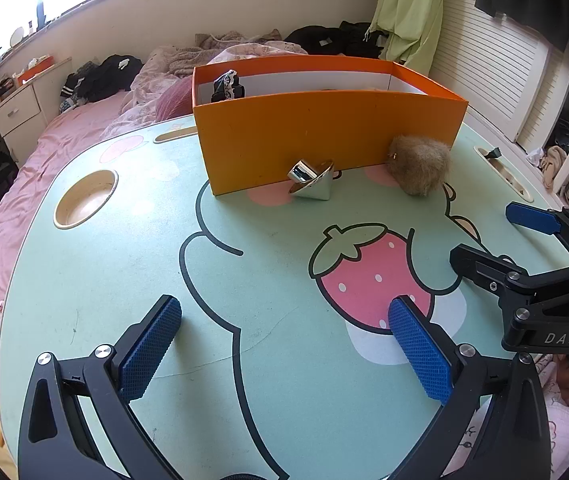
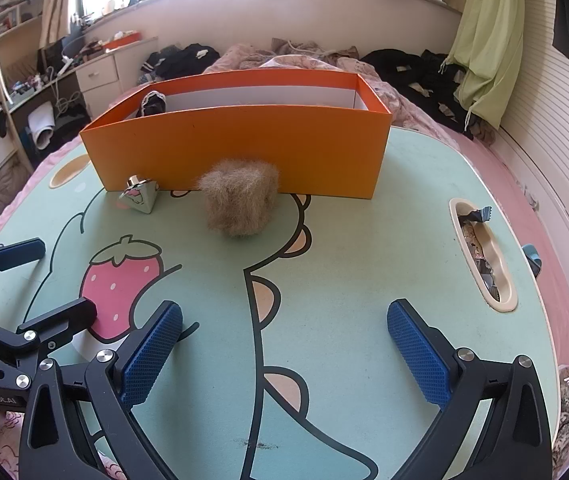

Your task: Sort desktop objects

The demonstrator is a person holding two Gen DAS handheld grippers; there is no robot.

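Currently both the left gripper (image 1: 284,350) and right gripper (image 2: 284,350) stand spread and empty. Shiny silver cone-shaped object (image 1: 311,181) and tan fluffy ball (image 2: 240,202) touch the orange cardboard box (image 2: 244,148); a hasty approach risks shoving either.

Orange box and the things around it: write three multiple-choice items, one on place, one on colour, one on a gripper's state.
1. Where is the furry ball?
A. inside the box
B. on the table in front of the box
C. in the round cup recess

2. What colour is the outside of the box?
A. orange
B. blue
C. green

3. How is the left gripper?
A. shut on the silver object
B. open and empty
C. shut on nothing

Answers: B, it rests on the table against the front wall; A, the walls are orange; B, the pads stand wide apart.
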